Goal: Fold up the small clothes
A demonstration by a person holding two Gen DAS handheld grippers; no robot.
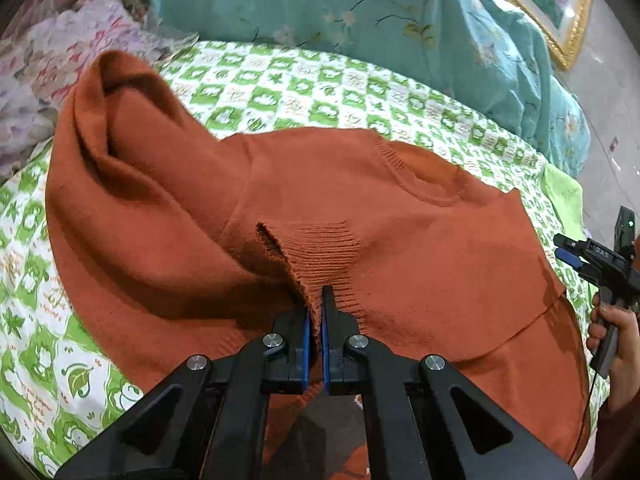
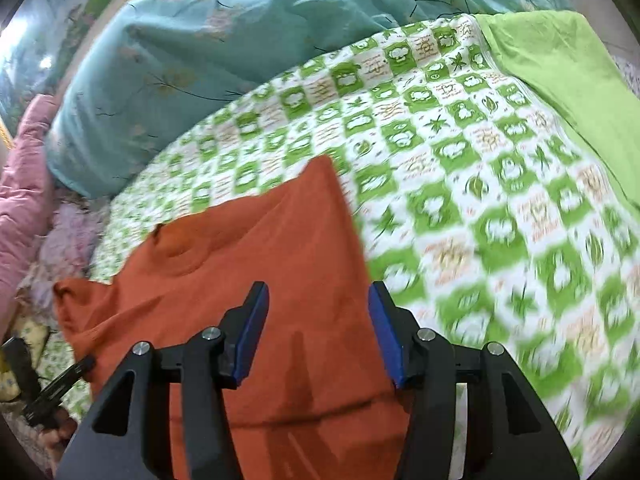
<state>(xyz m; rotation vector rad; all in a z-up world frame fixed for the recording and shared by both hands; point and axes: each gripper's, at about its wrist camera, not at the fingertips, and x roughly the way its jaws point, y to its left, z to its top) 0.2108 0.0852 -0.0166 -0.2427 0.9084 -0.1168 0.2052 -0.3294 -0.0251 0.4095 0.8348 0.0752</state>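
A rust-orange knit sweater [image 1: 328, 184] lies on the green-and-white checked bed sheet [image 1: 304, 92]. My left gripper [image 1: 316, 304] is shut on the ribbed cuff [image 1: 320, 256] of a sleeve that is pulled across the sweater's body. The other sleeve bunches up at the upper left. My right gripper [image 2: 318, 300] is open and empty, hovering over the sweater's right part [image 2: 256, 248]. It also shows at the right edge of the left wrist view [image 1: 568, 250], held in a hand.
A teal floral quilt [image 1: 360, 4] lies bunched along the far side of the bed. Pink and lilac bedding [image 1: 52, 40] piles at the left. A plain green cloth [image 2: 560, 80] covers the sheet's far right. A gold picture frame [image 1: 568, 28] stands beyond.
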